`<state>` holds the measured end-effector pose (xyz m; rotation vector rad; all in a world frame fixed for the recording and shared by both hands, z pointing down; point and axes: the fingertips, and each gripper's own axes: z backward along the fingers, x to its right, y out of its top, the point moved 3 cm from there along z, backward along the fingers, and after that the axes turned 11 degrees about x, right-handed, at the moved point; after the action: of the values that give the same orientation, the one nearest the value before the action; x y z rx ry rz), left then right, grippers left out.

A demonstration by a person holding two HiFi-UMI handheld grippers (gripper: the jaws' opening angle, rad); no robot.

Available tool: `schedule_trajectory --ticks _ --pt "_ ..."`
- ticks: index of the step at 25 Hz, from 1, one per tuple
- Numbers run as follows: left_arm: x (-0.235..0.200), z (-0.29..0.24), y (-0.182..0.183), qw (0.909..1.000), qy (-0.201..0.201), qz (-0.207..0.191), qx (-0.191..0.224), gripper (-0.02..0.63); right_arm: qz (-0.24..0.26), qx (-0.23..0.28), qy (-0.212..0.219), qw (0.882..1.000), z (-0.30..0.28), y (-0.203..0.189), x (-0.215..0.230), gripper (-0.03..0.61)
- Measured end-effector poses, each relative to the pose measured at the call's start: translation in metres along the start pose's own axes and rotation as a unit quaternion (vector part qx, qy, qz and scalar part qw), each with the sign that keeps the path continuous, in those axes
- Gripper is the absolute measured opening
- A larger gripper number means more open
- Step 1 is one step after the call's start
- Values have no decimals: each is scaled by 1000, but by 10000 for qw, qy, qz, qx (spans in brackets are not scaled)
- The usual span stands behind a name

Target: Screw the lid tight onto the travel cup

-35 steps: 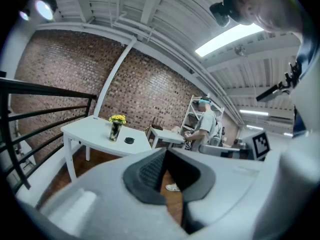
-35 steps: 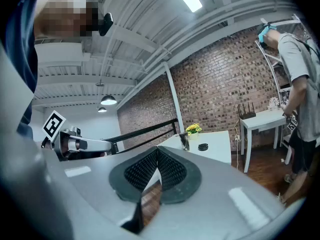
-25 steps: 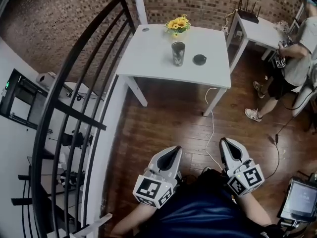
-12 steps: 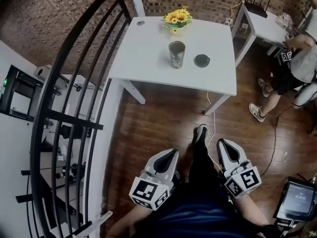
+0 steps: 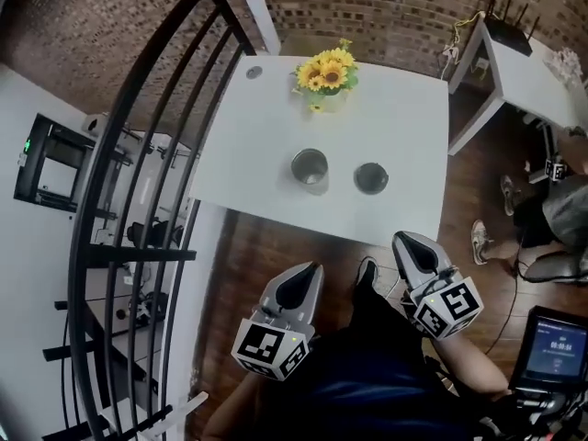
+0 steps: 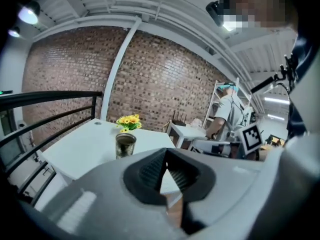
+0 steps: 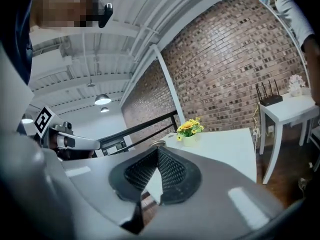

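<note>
Metal travel cup (image 5: 310, 166) and lid (image 5: 370, 177), just to its right, sit untouched on the white table (image 5: 404, 127). The left gripper (image 5: 308, 270) and right gripper (image 5: 404, 240) hover off its near edge, jaws closed and empty. This looks like the approach, so reaching in and opening them comes next.

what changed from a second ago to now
The person has walked up to the white table: in the head view the travel cup and its lid now lie just ahead of the left gripper and right gripper. Nothing was taken hold of or let go. Unchanged: both grippers shut and empty, the lid off and apart from the cup, flowers at the far edge.
</note>
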<state>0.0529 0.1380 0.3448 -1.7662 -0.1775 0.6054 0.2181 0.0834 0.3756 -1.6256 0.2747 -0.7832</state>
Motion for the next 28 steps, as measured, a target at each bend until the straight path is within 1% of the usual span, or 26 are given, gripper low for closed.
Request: schedule_trajectory --ticks 2,4,8,9,11,12,13,15,17,19,20,22,23,25,28 --pt "4 -30 14 9999 31 -101 -51 5 60 -47 45 10000 -20 14 27 11" --pt "-1 -54 16 9995 112 -300 -75 5 118 -174 34 9998 -37 18 51 11" --pt "-33 -81 7 9959 438 -778 -125 12 192 -755 -59 9969 -69 -1 83 11" --pt "-43 -85 4 9953 483 -823 -153 31 256 -901 -71 9956 -75 -7 88 11" --pt "-65 -91 -7 9949 577 -793 -229 49 433 -1155 -71 9923 -87 -18 96 12" --pt "-78 -94 -14 9948 624 -752 -282 67 514 -1256 -81 9907 -93 -23 100 15" --pt "-90 -97 -22 9946 661 -720 -340 95 575 -1333 -109 9893 -99 -26 103 35" --pt "-111 -105 -36 9941 675 -711 -472 158 648 -1436 -206 9873 -112 -29 109 107" --pt "-128 -114 -51 9929 586 -808 -641 238 731 -1514 -345 9852 -121 -31 112 154" --pt "-144 -122 -69 9901 493 -1001 -846 316 898 -1660 -429 9811 -129 -41 115 201" --pt "-152 -125 -77 9883 462 -1083 -965 343 989 -1799 -423 9778 -133 -51 117 228" --pt "-165 -131 -92 9850 401 -1185 -1184 398 1103 -2229 -346 9680 -141 -79 124 310" --pt "-169 -133 -98 9839 356 -1209 -1271 407 1146 -2475 -304 9616 -145 -94 127 340" --pt "-173 -136 -106 9828 240 -1211 -1377 413 1293 -2883 -275 9484 -150 -119 133 362" --pt "-173 -138 -110 9831 45 -1137 -1433 413 1502 -3349 -402 9293 -159 -140 138 362"
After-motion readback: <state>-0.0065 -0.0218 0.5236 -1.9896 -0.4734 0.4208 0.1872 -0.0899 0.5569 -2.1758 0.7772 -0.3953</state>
